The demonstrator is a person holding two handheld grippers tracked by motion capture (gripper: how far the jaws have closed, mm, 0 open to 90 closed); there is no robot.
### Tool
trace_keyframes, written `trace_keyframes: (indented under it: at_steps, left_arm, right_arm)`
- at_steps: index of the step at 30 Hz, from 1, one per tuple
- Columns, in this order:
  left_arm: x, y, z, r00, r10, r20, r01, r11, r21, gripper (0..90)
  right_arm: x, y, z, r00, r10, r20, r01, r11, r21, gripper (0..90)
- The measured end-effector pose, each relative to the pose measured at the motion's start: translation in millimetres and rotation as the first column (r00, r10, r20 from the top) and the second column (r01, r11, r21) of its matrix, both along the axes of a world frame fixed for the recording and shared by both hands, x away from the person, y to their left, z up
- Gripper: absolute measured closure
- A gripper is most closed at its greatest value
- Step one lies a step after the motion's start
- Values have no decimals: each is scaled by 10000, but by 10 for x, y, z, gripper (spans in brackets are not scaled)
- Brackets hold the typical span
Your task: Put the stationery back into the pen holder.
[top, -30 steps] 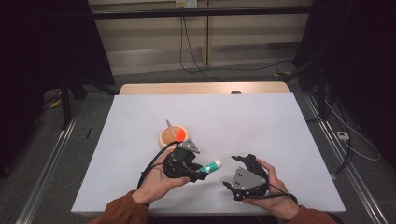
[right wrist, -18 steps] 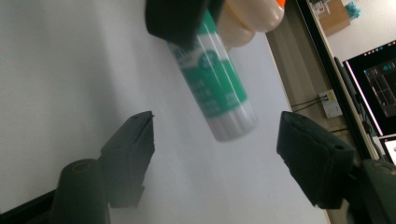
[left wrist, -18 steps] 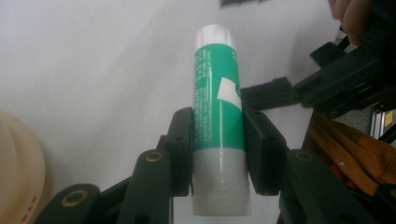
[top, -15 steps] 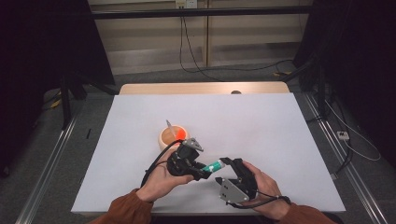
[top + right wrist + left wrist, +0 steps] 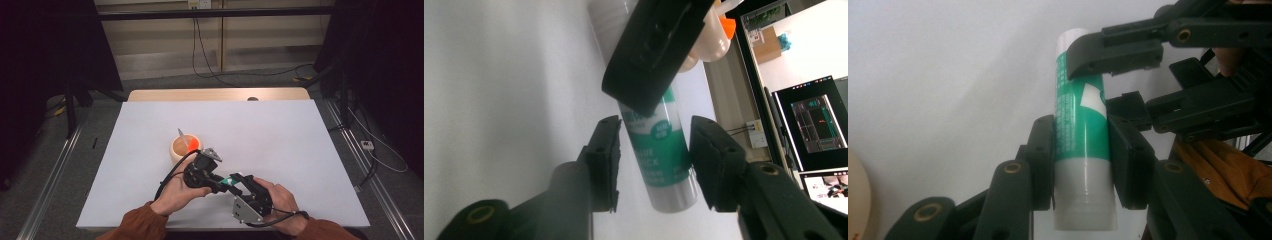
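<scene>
surface: white table (image 5: 280, 135), wooden strip along its far edge | resting on it: tan round cup (image 5: 183, 148) left of centre, near the front, holding an orange thing and a pale stick | elsewhere: bare white top

A wooden cup (image 5: 181, 148) with an orange tool stands on the table (image 5: 280, 135).
</scene>
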State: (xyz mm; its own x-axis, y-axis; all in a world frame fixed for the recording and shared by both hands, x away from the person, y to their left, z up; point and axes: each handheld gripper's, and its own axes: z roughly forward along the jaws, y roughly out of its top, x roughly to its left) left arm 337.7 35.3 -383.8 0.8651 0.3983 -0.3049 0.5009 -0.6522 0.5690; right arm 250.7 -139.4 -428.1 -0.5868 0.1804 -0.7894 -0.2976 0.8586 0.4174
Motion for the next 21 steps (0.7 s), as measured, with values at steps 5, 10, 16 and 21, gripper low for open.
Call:
trace_keyframes:
  at_steps: [5, 10, 16, 21]
  left_arm:
    - [0, -13, -7, 9999, -12, -124, 11, 10000, -34, 659]
    - [-10, -44, 23, 10000, 10, -56, -10, 10000, -76, 659]
    - [-17, -49, -12, 9998, -73, -159, 70, 9998, -160, 657]
    - [3, -10, -15, 9995, -120, -303, 104, 9985, -543, 652]
  right_arm:
    - [1, 0, -20, 9999, 129, 37, -128, 9999, -102, 612]
    - [8, -7, -36, 9997, 233, 78, -232, 9996, -163, 641]
    - [-25, -29, -72, 9995, 308, 38, -307, 9991, -298, 666]
    - [-25, -47, -66, 9994, 317, -108, -318, 9994, -106, 667]
